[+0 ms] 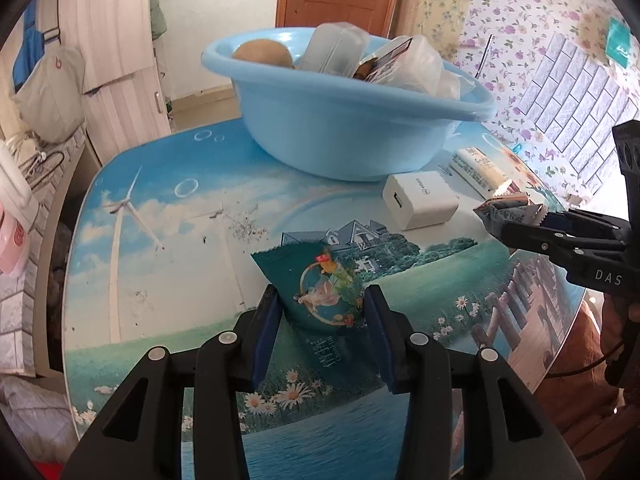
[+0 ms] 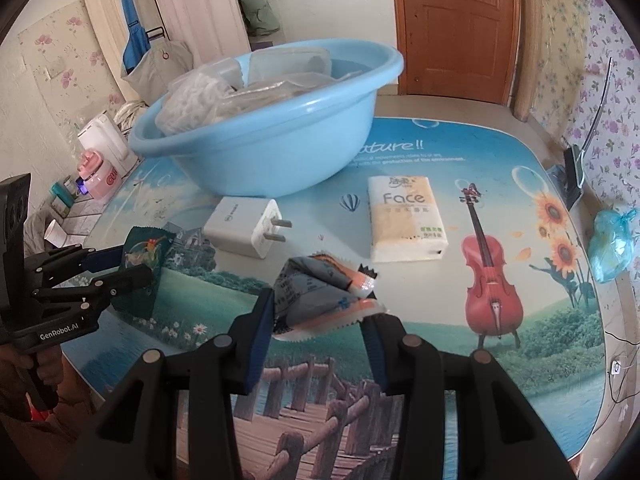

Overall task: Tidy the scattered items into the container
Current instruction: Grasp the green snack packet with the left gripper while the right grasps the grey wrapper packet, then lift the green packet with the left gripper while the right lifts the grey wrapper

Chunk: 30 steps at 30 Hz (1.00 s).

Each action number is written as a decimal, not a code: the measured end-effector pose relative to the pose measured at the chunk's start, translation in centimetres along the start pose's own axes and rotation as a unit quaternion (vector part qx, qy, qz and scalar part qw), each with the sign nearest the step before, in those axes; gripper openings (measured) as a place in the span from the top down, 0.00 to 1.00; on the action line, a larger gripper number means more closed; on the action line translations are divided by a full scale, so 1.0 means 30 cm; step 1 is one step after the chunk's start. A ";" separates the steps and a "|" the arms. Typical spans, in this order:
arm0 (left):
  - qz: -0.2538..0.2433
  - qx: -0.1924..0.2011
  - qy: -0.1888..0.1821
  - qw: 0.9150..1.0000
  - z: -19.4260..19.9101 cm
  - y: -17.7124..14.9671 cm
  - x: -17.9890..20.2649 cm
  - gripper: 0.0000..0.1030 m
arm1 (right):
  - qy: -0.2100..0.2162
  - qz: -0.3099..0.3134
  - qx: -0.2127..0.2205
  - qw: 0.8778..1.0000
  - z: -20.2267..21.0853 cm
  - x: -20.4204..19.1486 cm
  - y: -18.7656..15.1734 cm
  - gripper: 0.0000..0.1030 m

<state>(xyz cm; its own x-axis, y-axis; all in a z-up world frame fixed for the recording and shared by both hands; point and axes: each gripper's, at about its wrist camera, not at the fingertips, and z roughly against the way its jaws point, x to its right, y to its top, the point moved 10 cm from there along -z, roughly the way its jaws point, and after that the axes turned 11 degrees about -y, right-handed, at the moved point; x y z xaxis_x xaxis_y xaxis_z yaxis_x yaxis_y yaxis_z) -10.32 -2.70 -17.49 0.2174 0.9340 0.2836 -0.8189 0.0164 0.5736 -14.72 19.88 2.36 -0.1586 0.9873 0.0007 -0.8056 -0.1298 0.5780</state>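
Note:
A light blue basin [image 1: 340,128] [image 2: 272,148] stands at the back of the picture-printed table [image 1: 160,240] and holds clear plastic tubs, a packet and a brown round item. My left gripper [image 1: 322,312] [image 2: 124,268] is shut on a teal sachet [image 1: 320,280] [image 2: 146,256] in front of the basin. To its right, my right gripper [image 2: 320,324] [image 1: 516,226] is shut on a crumpled grey and orange packet [image 2: 320,288] [image 1: 504,208]. A white charger [image 1: 420,200] [image 2: 244,228] and a tissue pack [image 2: 404,216] [image 1: 480,166] lie between the grippers and the basin.
A knotted blue plastic bag [image 2: 610,244] rests at the table's right edge, near a small dark stand [image 2: 574,176] by the flowered wall. Left of the table, a low shelf carries a pink and white appliance [image 2: 98,176]. A wooden door [image 2: 452,28] is behind.

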 end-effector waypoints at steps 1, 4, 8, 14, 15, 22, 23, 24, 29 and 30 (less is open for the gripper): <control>0.001 0.000 0.000 1.000 0.000 -0.003 0.001 0.60 | 0.001 -0.001 -0.001 1.000 -0.002 -0.001 -0.002 0.60; 0.000 0.001 0.001 1.000 -0.003 -0.003 0.002 0.60 | 0.001 -0.001 -0.004 1.000 -0.006 0.001 -0.007 0.59; 0.000 0.005 0.002 1.000 -0.007 0.000 0.001 0.56 | 0.001 -0.003 -0.003 1.000 -0.008 0.007 -0.003 0.57; -0.009 0.009 0.007 1.000 -0.013 0.010 0.007 0.52 | -0.016 0.005 -0.010 1.000 -0.036 0.000 -0.003 0.54; -0.009 0.009 0.008 1.000 -0.015 0.012 0.006 0.52 | -0.017 0.006 -0.011 1.000 -0.041 -0.001 -0.004 0.53; -0.020 0.013 0.016 1.000 -0.023 0.021 0.009 0.52 | -0.022 0.013 0.000 1.000 -0.044 -0.006 0.000 0.56; -0.021 0.013 0.015 1.000 -0.023 0.020 0.009 0.52 | -0.020 0.012 0.000 1.000 -0.042 -0.005 0.000 0.57; -0.023 0.013 0.015 1.000 -0.023 0.021 0.008 0.52 | -0.016 0.007 0.000 1.000 -0.040 0.000 0.000 0.57; -0.016 0.015 0.012 1.000 -0.018 0.021 0.002 0.58 | -0.011 -0.008 0.010 1.000 -0.014 0.022 0.009 0.59; -0.014 0.015 0.009 1.000 -0.018 0.021 0.001 0.58 | -0.011 -0.010 0.014 1.000 -0.004 0.026 0.013 0.59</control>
<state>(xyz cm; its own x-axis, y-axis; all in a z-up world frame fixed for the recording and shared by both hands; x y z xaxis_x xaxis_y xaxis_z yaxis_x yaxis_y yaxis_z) -11.11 -2.48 -17.53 0.2299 0.9399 0.2525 -0.7963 0.0325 0.6040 -15.22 20.57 2.47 -0.1308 0.9914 0.0063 -0.7922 -0.1083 0.6006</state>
